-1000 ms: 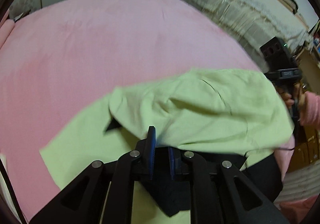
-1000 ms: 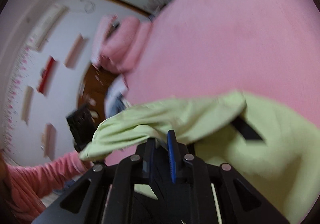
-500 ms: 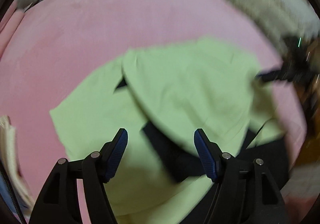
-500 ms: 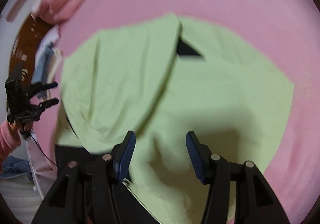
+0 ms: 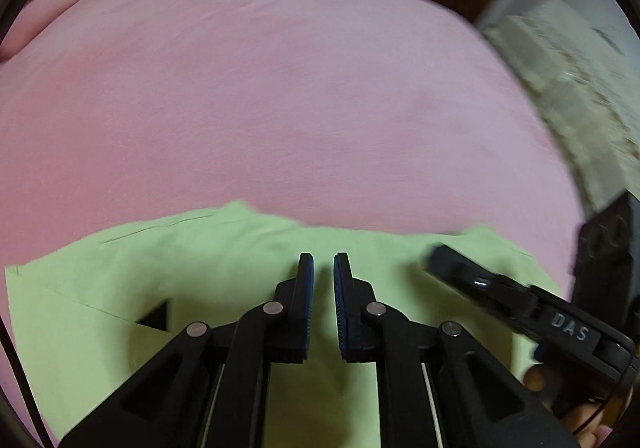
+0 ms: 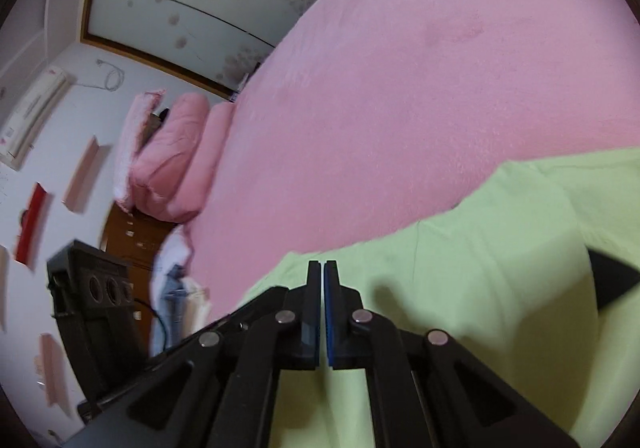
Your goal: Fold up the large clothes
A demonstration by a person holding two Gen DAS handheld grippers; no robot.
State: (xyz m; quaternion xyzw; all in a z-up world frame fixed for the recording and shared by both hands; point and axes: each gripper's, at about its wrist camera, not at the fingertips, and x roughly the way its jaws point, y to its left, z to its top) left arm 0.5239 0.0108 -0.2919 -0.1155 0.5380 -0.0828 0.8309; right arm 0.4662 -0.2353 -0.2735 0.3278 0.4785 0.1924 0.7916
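We seem between folds: the green garment (image 5: 224,288) lies flat on the pink bed (image 5: 280,87), left gripper (image 5: 323,268) jaws narrowly apart, right gripper (image 6: 323,272) jaws closed on nothing, so next we need a fresh edge to pinch

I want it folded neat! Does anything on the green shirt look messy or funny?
A little. On the green shirt, the top layer's edge runs slanted rather than square, and a black triangle peeks out at the right. No tear or stain shows. The pink bed cover looks smooth.
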